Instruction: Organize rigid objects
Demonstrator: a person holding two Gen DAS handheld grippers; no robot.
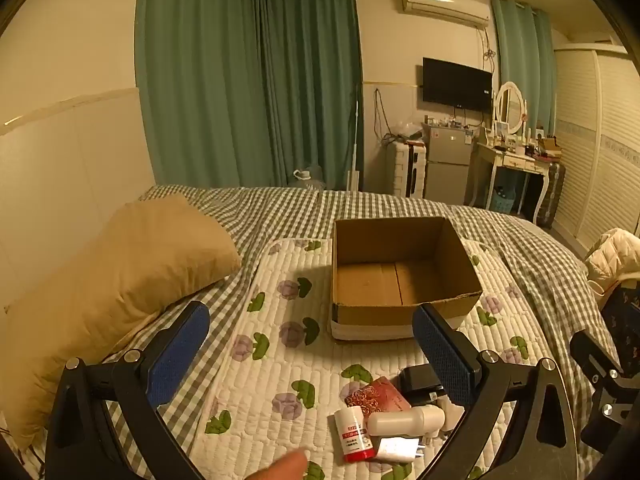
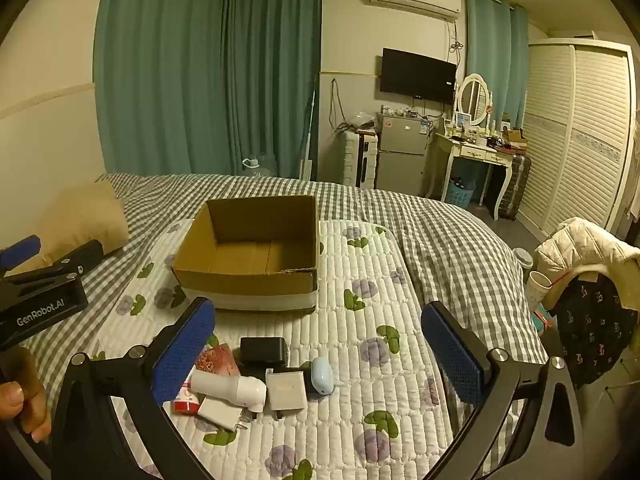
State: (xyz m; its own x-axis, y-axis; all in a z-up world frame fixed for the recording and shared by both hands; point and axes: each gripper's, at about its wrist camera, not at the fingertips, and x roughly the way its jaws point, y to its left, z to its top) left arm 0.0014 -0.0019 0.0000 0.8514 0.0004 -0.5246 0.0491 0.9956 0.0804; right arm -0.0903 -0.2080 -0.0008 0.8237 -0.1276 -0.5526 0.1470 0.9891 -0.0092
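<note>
An empty cardboard box [image 1: 404, 276] [image 2: 248, 248] stands on the flowered quilt. Near me lies a small heap: a red-and-white bottle [image 1: 354, 434], a white bottle [image 1: 404, 418] [image 2: 228, 390], a red patterned packet [image 1: 376, 396] [image 2: 214, 358], a black adapter [image 1: 420, 382] [image 2: 264, 350], a white plug charger [image 1: 396, 450] [image 2: 218, 412], a white square box [image 2: 286, 394] and a pale blue case [image 2: 322, 374]. My left gripper [image 1: 314, 352] is open above the quilt, the heap by its right finger. My right gripper [image 2: 320, 352] is open over the heap, holding nothing.
A tan pillow [image 1: 120, 280] lies left on the checked bed cover [image 1: 528, 248]. A chair with a cream jacket [image 2: 588, 252] stands off the bed's right side. A person's hand [image 2: 20, 396] grips the left tool. A fingertip [image 1: 280, 468] shows at the bottom.
</note>
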